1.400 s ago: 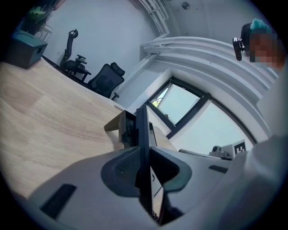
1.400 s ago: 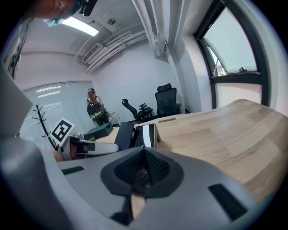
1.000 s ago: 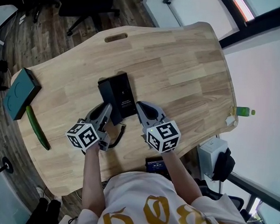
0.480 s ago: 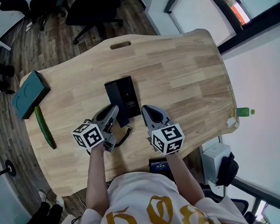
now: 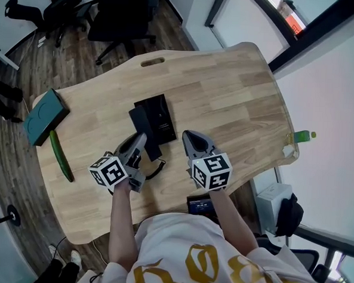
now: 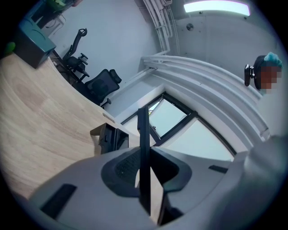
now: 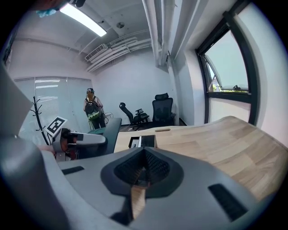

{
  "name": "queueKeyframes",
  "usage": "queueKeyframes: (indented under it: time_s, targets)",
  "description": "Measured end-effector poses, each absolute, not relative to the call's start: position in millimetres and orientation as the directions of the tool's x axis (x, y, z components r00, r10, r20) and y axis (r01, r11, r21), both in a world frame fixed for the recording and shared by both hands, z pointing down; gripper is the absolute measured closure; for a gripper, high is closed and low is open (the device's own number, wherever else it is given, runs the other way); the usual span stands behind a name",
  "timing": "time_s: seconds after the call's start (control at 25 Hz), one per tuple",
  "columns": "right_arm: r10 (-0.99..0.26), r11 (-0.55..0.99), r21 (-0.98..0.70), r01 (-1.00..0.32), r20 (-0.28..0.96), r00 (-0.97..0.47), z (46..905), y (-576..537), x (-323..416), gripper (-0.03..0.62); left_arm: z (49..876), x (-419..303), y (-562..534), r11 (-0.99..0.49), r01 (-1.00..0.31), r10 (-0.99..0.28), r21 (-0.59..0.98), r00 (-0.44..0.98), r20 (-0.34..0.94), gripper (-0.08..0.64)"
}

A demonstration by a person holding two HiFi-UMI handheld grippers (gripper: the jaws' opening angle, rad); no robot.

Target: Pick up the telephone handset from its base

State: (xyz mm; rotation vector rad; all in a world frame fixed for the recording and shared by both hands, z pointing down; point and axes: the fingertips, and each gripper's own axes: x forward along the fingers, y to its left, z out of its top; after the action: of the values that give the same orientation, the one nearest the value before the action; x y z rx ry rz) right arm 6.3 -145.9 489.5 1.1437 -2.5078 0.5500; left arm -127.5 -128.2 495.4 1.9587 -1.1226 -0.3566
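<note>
Handset (image 5: pixel 141 122) pinched edge-on in left gripper (image 5: pixel 142 140), long axis running ahead past jaw tips, apparently clear of base (image 5: pixel 162 114) just to its right. Cord (image 5: pixel 157 168) trails back. Right gripper (image 5: pixel 191 137) pressed together, empty, near base's other side.

dark wood-plank floor (image 5: pixel 68 59), black office chairs (image 5: pixel 122 15), white wall (image 7: pixel 130 85), big windows (image 7: pixel 225 67), ceiling striplight (image 7: pixel 83 20).
</note>
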Motion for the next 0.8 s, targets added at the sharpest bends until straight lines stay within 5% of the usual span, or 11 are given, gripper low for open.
queueKeyframes:
  time_s: [0.8]
  targets:
    - [-0.703, 0.615, -0.189, -0.765, 0.308, -0.641, 440, -101, 10, 0.588, 436, -114, -65, -0.377, -0.577, -0.795, 0.724, 0.603, 0.067, 0.488]
